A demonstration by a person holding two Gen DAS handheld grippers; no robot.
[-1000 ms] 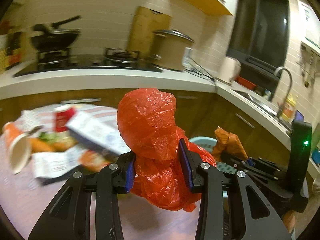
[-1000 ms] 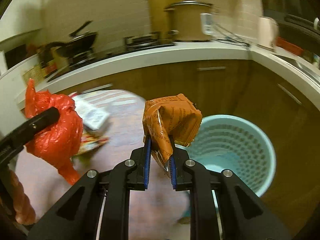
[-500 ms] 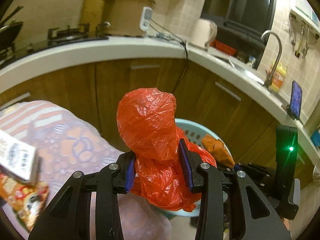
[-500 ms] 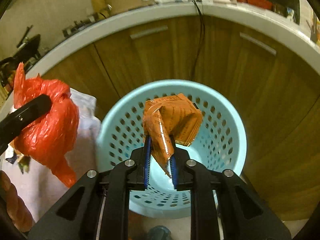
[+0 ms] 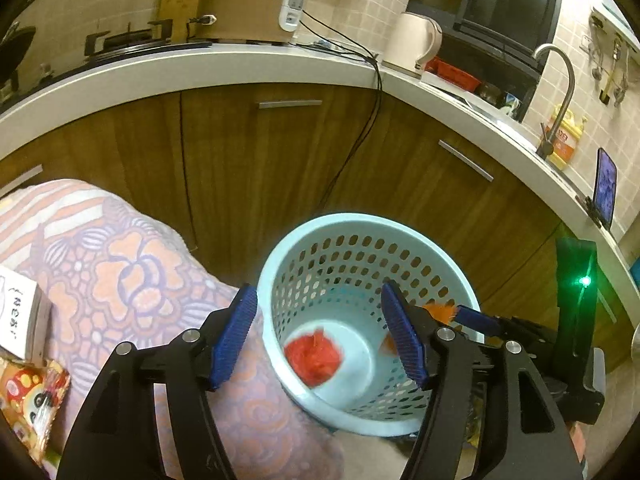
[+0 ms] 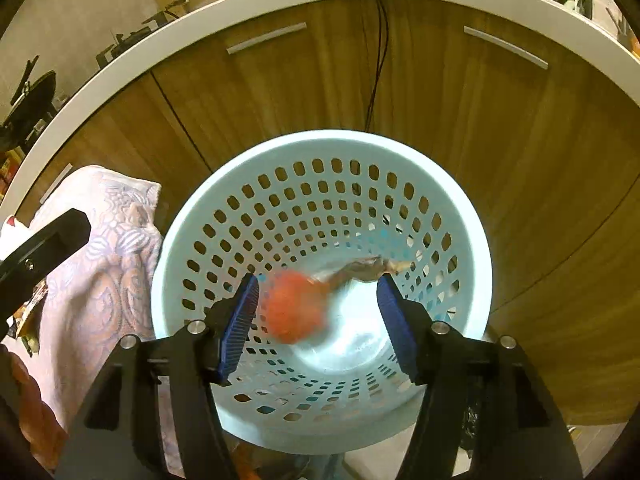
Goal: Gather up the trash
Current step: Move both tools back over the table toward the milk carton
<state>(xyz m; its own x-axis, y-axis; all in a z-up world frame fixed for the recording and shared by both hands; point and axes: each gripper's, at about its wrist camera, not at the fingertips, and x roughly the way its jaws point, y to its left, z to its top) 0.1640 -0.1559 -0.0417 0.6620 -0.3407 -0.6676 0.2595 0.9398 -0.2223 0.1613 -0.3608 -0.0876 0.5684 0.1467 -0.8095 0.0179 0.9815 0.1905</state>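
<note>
Right wrist view: both tongs wide apart, empty, above basket.

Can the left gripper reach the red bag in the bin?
Probably yes: the left gripper is open above the bin, and nothing covers the red bag at the bottom, though it lies deep.

Your left wrist camera looks down and forward past the tablecloth edge into the basket, cabinets behind. Your right one sits close above the same basket, looking steeply down; both share it.
</note>
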